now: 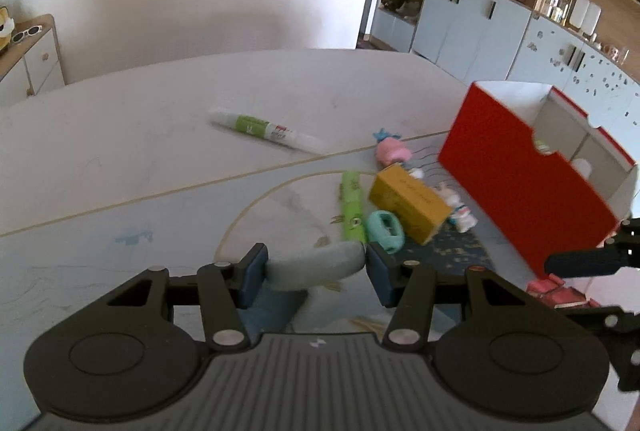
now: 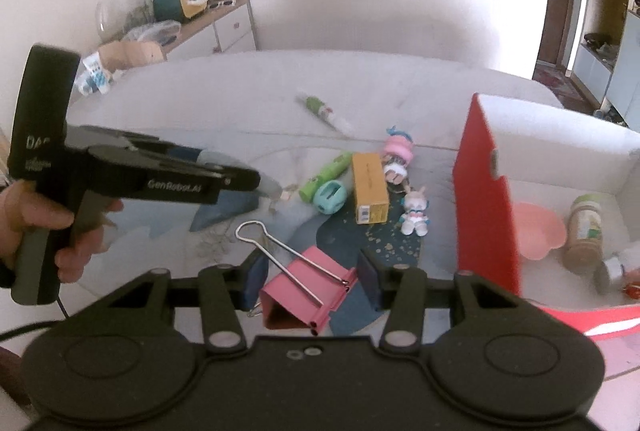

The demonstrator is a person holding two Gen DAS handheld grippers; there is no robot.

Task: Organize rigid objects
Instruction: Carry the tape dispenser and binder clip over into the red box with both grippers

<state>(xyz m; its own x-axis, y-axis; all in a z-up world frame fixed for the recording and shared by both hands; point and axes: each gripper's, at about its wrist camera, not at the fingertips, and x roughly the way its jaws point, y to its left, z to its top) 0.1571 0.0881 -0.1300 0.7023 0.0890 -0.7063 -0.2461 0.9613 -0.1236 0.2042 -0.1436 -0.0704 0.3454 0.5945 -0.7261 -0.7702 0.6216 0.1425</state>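
My left gripper (image 1: 316, 258) is shut on a pale grey-blue curved piece (image 1: 312, 271), held above the table. From the right wrist view that gripper (image 2: 256, 180) hangs at the left, gripped by a hand. My right gripper (image 2: 311, 263) is shut on a pink binder clip (image 2: 294, 293) with its wire handles folded out. A red box with a white inside (image 2: 484, 199) (image 1: 516, 183) stands to the right. On the table lie a yellow box (image 2: 369, 187), a green tube (image 2: 326, 173), a teal sharpener (image 2: 328, 197), a pink doll (image 2: 397, 155) and a white bunny figure (image 2: 415, 215).
A white and green glue pen (image 1: 260, 130) lies farther back on the table. Inside the red box sit a pink bowl (image 2: 538, 229) and a jar (image 2: 584, 231). A sideboard (image 2: 224, 27) stands by the wall, and cupboards (image 1: 480, 27) line the right.
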